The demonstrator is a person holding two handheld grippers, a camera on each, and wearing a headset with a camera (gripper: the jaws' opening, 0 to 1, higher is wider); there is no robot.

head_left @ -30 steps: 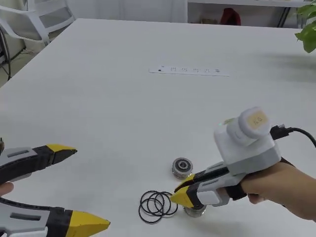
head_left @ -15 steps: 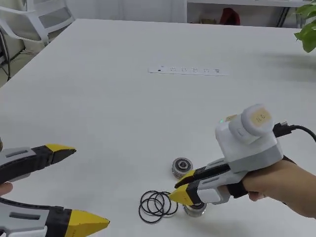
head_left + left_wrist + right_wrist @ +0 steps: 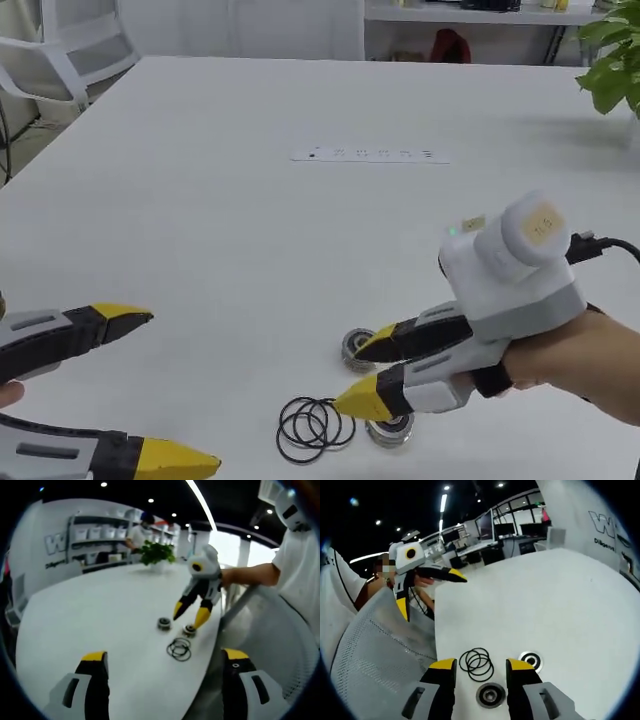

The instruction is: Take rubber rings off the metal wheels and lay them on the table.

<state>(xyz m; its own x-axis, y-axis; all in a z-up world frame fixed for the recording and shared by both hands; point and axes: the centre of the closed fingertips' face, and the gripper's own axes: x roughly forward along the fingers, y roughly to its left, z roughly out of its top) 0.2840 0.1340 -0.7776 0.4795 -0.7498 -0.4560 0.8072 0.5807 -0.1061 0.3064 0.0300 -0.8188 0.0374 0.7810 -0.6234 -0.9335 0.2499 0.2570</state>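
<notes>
1. Rubber rings (image 3: 315,428) are lying in a loose, overlapping pile of black loops on the white table (image 3: 250,220). They are just beside the nearer metal wheel (image 3: 388,430). The farther wheel (image 3: 358,345) is sitting a little beyond, apart from the pile.
2. The right gripper (image 3: 352,377) is hovering over the two wheels with its jaws spreading apart. A second ago and half a second ago they were almost together, low by the nearer wheel.
3. In the right gripper view those jaws are pinching nothing. The pile (image 3: 476,664) and the nearer wheel (image 3: 491,695) are showing between them on the table, with the farther wheel (image 3: 530,660) off to one side.
4. The opening is probably marking a ring just let go onto the pile, or a grip being reset for the next pull.
5. Whether either wheel is still wearing a ring is too small to tell here, so I am not judging how much of the task remains.
6. The left gripper (image 3: 172,390) is waiting well off to the left. Its jaws are standing wide and holding nothing, and they are taking no part in steadying a wheel.
</notes>
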